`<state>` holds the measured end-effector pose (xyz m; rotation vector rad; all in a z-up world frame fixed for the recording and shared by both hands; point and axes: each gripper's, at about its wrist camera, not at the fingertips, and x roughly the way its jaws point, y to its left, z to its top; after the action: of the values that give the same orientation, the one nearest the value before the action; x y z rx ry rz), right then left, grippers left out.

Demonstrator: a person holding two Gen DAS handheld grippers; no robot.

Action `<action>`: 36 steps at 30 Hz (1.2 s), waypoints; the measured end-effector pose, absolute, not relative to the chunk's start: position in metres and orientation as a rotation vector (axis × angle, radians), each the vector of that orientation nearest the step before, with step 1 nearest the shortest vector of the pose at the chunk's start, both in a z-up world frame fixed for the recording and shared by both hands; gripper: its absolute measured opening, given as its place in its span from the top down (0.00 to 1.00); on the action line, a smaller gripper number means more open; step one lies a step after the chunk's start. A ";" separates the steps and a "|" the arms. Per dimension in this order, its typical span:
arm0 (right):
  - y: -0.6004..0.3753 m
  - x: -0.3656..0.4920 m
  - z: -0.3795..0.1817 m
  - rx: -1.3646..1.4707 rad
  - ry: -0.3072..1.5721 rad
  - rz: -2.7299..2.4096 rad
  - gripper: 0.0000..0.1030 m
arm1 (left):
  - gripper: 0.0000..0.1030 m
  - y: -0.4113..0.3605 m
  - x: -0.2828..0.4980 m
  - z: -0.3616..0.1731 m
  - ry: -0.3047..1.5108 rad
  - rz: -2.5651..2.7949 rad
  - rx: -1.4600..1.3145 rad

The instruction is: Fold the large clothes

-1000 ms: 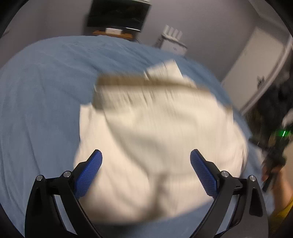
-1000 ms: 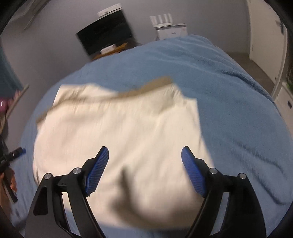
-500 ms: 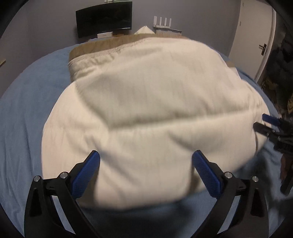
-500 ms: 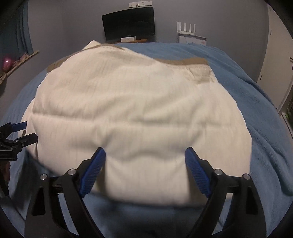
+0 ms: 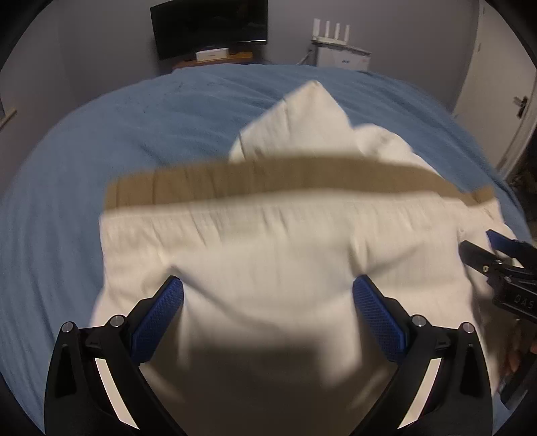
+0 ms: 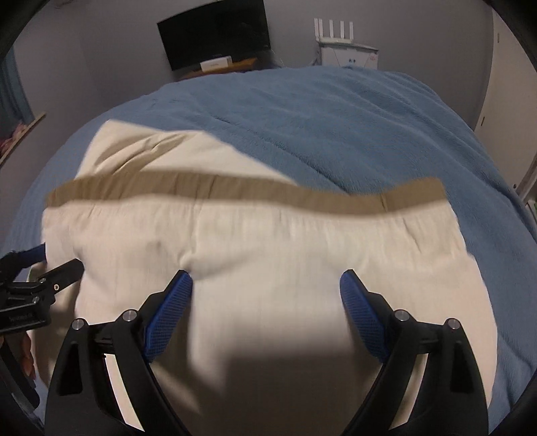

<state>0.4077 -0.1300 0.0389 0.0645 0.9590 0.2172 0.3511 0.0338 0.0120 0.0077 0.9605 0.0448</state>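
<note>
A cream garment with a tan band across its far side lies spread on the blue bed cover, folded over so that a further cream layer pokes out beyond the band. The left gripper hangs over the near part of the cloth with its jaws wide apart, blue pads clear of the fabric as far as the blur allows one to judge. The right gripper sits beside it over the same garment, jaws likewise spread wide and clamping nothing. Each gripper shows at the edge of the other's view, close to the cloth's side edges. Beyond the bed stand a dark screen and a white router against the grey wall
</note>
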 end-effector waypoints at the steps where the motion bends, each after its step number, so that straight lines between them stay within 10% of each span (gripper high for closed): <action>1: -0.128 0.413 0.037 0.064 0.975 0.207 0.17 | 0.05 0.034 0.359 0.012 0.968 0.056 0.019; 36: -0.095 0.453 -0.033 -0.068 1.112 0.158 0.11 | 0.04 0.034 0.396 -0.060 1.196 0.058 0.103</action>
<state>0.4528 -0.0946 -0.0325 -0.0684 1.1122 0.1581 0.3959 0.0344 -0.0601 0.1030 1.1958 0.0584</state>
